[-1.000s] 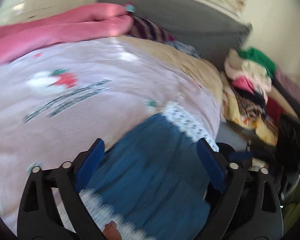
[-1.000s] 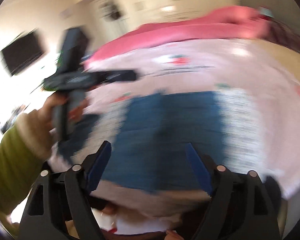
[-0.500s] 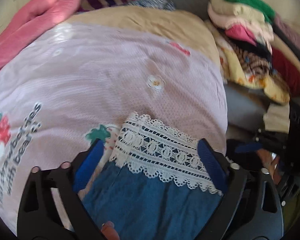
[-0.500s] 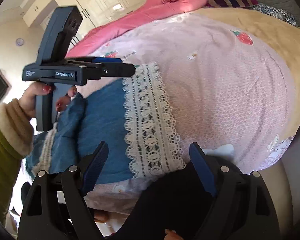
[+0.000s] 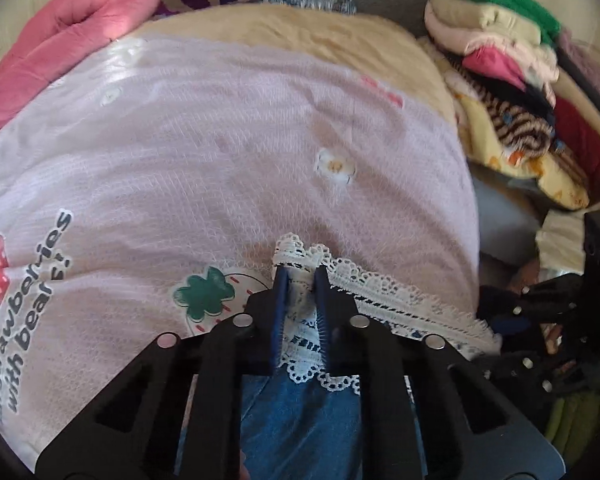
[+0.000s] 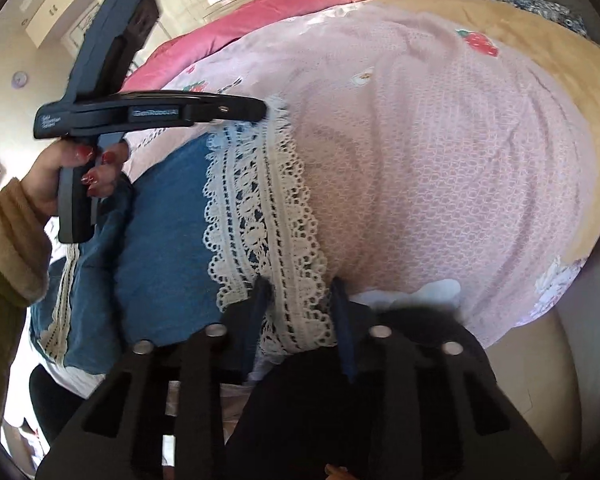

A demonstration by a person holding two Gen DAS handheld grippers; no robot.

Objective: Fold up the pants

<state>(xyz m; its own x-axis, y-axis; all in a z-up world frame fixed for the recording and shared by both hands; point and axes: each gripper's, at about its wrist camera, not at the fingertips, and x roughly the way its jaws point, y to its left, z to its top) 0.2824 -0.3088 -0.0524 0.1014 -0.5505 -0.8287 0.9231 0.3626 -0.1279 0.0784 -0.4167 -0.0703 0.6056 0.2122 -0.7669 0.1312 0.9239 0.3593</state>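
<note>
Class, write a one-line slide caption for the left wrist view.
Left tool pinches the lace hem of blue pants.

Under the left gripper (image 5: 300, 276) body, the blue pants (image 5: 300, 420) run off the bottom edge, their waist unseen. The right gripper (image 6: 300, 292) hides the lace hem (image 6: 260, 208) behind its jaws. Left of those jaws, the person's sleeve (image 6: 4, 248) is cut off.

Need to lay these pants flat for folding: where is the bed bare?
Bare: the pink strawberry quilt beyond the lace hem, up to the tan blanket. Crowded: the clothes pile and the rolled pink duvet.
</note>
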